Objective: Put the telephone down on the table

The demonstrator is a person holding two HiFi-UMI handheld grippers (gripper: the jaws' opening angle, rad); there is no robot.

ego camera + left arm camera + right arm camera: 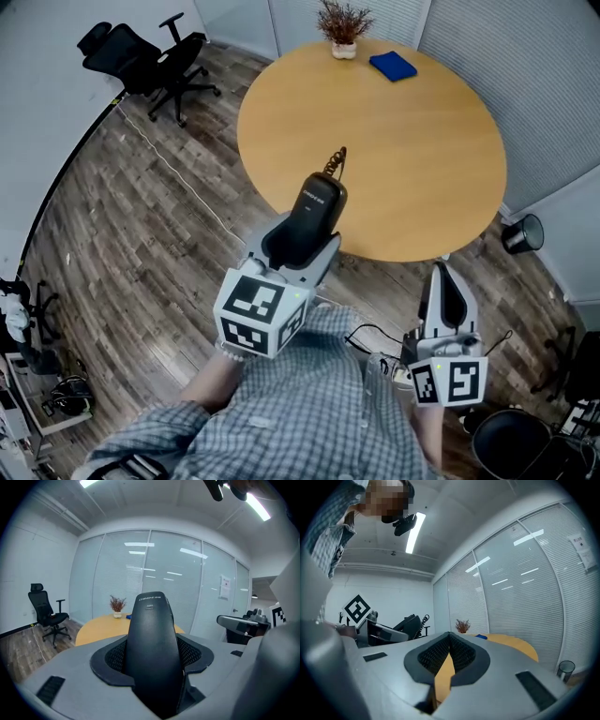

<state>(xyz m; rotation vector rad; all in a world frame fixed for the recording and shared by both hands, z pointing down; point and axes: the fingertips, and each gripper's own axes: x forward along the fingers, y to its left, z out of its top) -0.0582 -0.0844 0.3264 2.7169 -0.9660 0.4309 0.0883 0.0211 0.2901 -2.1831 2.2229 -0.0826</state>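
Head view: telephone (317, 211) is clamped in the left gripper (302, 246) at frame centre, held over the table (412, 141) edge, presumably for lowering. Right gripper (443, 281), lower right, is closed and empty.

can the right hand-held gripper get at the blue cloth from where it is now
Probably not from here: the right hand-held gripper sits off the table's near edge, while the blue cloth lies at the far side. Nothing stands between them, so stepping round should do.
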